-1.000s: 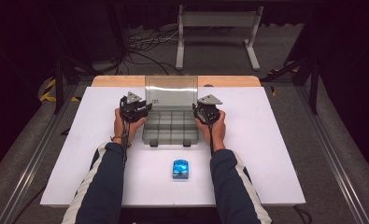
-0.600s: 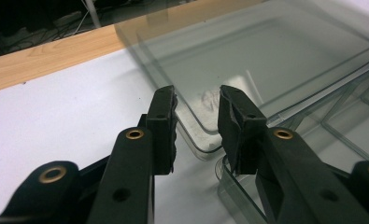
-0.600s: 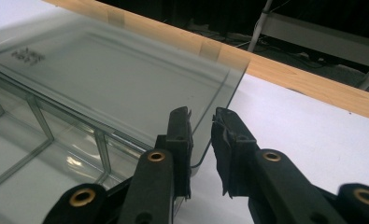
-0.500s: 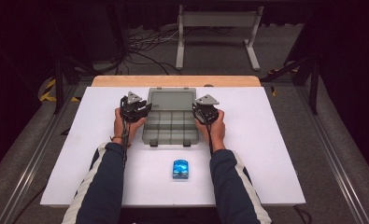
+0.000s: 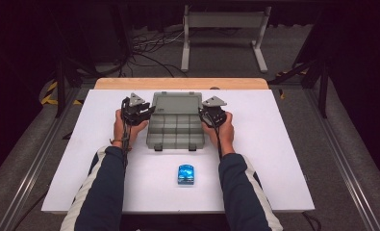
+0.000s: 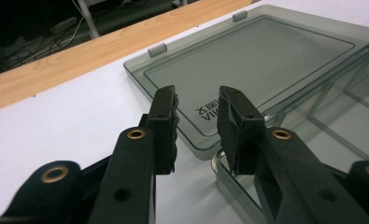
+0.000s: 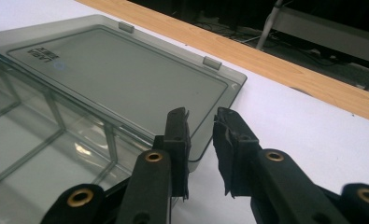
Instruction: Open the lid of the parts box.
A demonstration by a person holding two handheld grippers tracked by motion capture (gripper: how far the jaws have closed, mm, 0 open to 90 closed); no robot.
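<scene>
A smoky clear compartment box [image 5: 175, 132] lies in the middle of the white table [image 5: 284, 144], its lid [image 5: 177, 102] folded back flat on the far side. My left gripper [image 5: 148, 110] is at the box's left edge and my right gripper [image 5: 202, 114] at its right edge. In the left gripper view the left gripper [image 6: 198, 107] stands open just above the near corner of the lid [image 6: 266, 60], with nothing between its jaws. In the right gripper view the right gripper [image 7: 201, 123] is open over the corner of the lid [image 7: 126, 74], beside the empty compartments [image 7: 32, 140].
A small blue packet [image 5: 186, 174] lies on the table near the person, between the forearms. A wooden strip [image 5: 178, 83] runs along the table's far edge. Beyond it are cables and a metal stand [image 5: 223, 29] on the floor.
One second ago the lid stood upright between the two grippers. It has since swung back and now lies flat on the table. Both grippers have stayed beside the box.
</scene>
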